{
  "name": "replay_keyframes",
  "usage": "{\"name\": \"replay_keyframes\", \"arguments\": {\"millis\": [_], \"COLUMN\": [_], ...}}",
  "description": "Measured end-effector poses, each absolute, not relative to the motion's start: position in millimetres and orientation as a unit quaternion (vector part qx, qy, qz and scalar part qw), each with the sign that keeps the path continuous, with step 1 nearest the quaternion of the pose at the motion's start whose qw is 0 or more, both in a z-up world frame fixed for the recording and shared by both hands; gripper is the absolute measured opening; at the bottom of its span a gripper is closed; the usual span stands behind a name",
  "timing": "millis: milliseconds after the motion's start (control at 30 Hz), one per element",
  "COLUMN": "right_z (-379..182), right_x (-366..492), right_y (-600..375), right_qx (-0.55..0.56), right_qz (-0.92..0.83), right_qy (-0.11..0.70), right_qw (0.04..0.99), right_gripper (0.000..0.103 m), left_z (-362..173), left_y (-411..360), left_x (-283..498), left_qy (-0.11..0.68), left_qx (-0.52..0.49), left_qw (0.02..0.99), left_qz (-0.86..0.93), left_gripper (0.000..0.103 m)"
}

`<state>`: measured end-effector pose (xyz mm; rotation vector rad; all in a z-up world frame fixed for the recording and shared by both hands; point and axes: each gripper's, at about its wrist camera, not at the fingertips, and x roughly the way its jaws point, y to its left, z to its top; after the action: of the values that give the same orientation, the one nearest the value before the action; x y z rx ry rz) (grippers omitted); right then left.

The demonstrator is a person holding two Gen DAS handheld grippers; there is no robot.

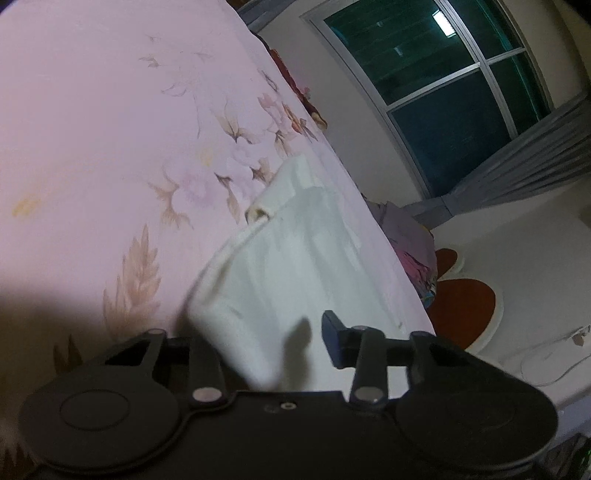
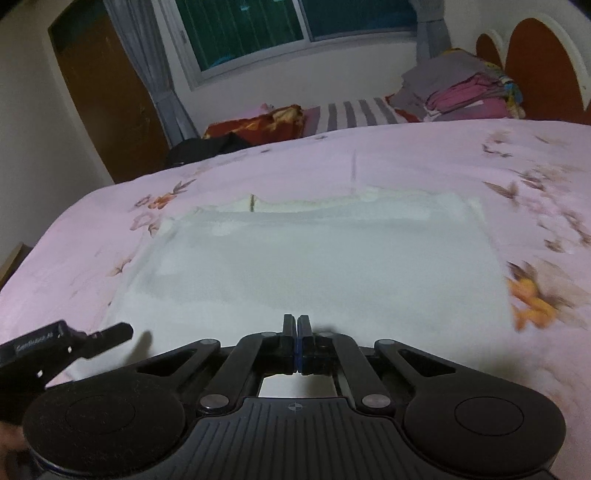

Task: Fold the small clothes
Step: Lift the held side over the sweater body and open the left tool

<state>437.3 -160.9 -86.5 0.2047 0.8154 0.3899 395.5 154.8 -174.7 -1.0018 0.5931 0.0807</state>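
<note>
Your left tool (image 1: 258, 332) gapes around the cloth's (image 2: 314, 266) lifted edge; your right tool (image 2: 297, 325) is clenched, empty, above the bed (image 2: 406, 155).

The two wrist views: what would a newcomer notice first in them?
First the white garment, spread nearly flat across the middle of the pink floral bedsheet. Next the right gripper, shut at the garment's near edge, and the left gripper, open around a raised fold of the cloth. Behind, a dark window and stacked clothes.
</note>
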Motion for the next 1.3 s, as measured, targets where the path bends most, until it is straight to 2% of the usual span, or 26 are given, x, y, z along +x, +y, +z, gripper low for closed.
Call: {"name": "replay_keyframes", "arguments": {"millis": [100,167,300,467,767,800,833,933,1000,1167,1300], "right_z": [-90.7,-92.5,-98.8,-98.7,-114.2,-114.7,-114.7,-112.9,-105.4,-85.9,-71.7], "right_x": [450.3,458.2,469.3,472.4,475.4,476.0,477.1,480.1,476.5,465.8,459.7], "right_y": [-147.1,-140.1,-131.1,-129.5,-123.1,-122.5,-122.4,-129.4,-144.1,-213.3,-279.7], "right_qx": [0.101,0.101,0.087,0.098,0.092,0.087,0.085,0.098,0.116,0.181,0.218], "right_qz": [0.192,0.194,0.188,0.188,0.195,0.197,0.199,0.209,0.206,0.183,0.157], "right_qy": [0.393,0.396,0.412,0.411,0.419,0.417,0.417,0.421,0.408,0.373,0.353], "right_qw": [0.894,0.892,0.888,0.887,0.882,0.883,0.883,0.877,0.882,0.891,0.896], "right_gripper": [0.000,0.000,0.000,0.000,0.000,0.000,0.000,0.000,0.000,0.000,0.000], "left_z": [-175.4,-177.1,-174.4,-177.1,-175.4,-173.8,-171.8,-149.4,-122.1,-69.4,-50.5], "left_y": [155.0,155.1,151.1,154.6,156.7,155.5,154.4,145.5,126.6,53.7,-14.4], "left_x": [393.7,391.1,378.0,380.0,387.1,390.0,393.3,400.5,407.1,421.0,429.5], "left_qy": [0.269,0.269,0.265,0.244,0.234,0.238,0.247,0.255,0.261,0.266,0.284], "left_qx": [-0.471,-0.470,-0.461,-0.476,-0.477,-0.471,-0.463,-0.414,-0.341,-0.202,-0.124], "left_qw": [0.839,0.839,0.845,0.843,0.843,0.846,0.848,0.872,0.902,0.942,0.947], "left_qz": [0.047,0.054,0.052,0.063,0.082,0.080,0.074,0.059,0.040,-0.034,-0.082], "left_gripper": [0.026,0.015,0.016,0.024,0.024,0.019,0.006,0.006,0.006,0.006,0.006]}}
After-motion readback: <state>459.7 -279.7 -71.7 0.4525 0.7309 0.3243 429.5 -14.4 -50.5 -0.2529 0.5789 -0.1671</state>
